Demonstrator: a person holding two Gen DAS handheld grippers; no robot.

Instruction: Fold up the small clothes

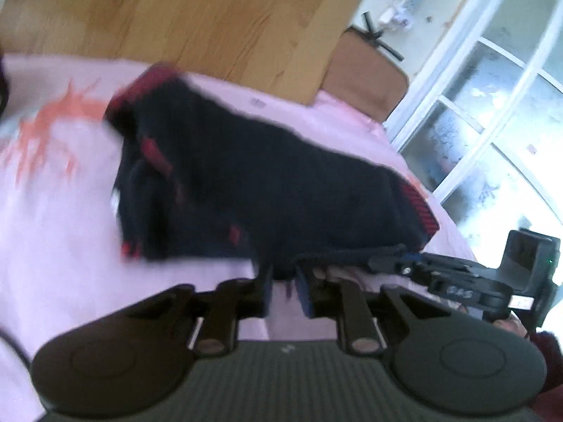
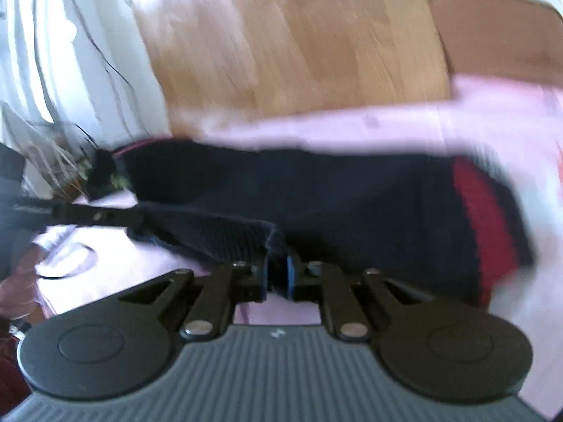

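Navy knit garment with red trim (image 1: 267, 179) is sprawled on the pink cloth (image 1: 52, 232) over the bench, near edge pinched by both the left tool (image 1: 284, 281) and the right tool (image 2: 278, 276), frames pretty blurry.

The garment (image 1: 267, 190) lies on the cloth-covered surface (image 1: 63, 232), spread across its middle. The left gripper (image 1: 284, 281) sits at the garment's near edge, with fabric between its fingers. The right gripper (image 2: 278, 277) sits at the same near edge, further along it, also with fabric between its fingers. Behind the surface lies the wooden floor (image 1: 183, 10). A chair (image 1: 366, 74) stands beyond the surface's far corner.
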